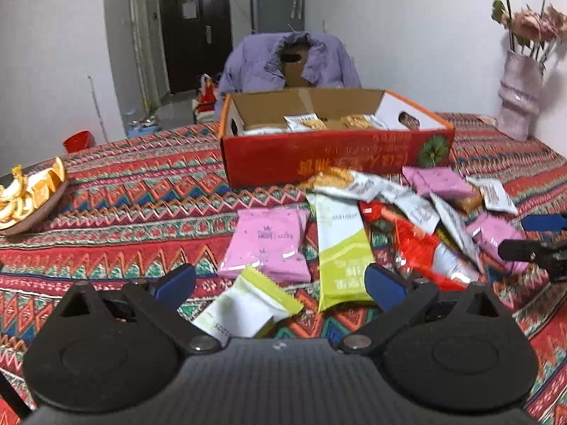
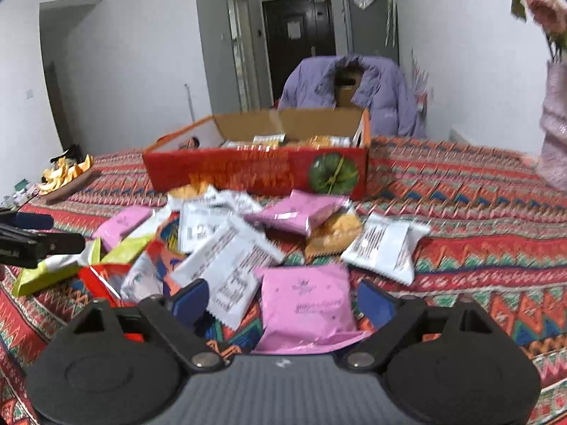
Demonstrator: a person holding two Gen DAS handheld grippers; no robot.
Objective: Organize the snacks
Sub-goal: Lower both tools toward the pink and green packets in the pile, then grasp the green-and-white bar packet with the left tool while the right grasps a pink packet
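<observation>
— Left wrist view: your left gripper (image 1: 280, 285) stands apart, gripping nothing, over a green-and-white packet (image 1: 248, 306). Obstructions?

— A pink packet (image 1: 267, 244) just beyond; the red box (image 1: 333, 157) behind the heap, a plate of peel (image 1: 30, 194) far left.

— Right wrist view: your right gripper (image 2: 283, 304) also spread, a pink packet (image 2: 306, 304) between its fingers, contact seemingly none, though blurred. Vase (image 2: 554, 141) far right.

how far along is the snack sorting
Early. A few packets already lie in the red box. Nothing is in hand: the left gripper and right gripper are both open. The pile of packets on the tablecloth remains.
</observation>
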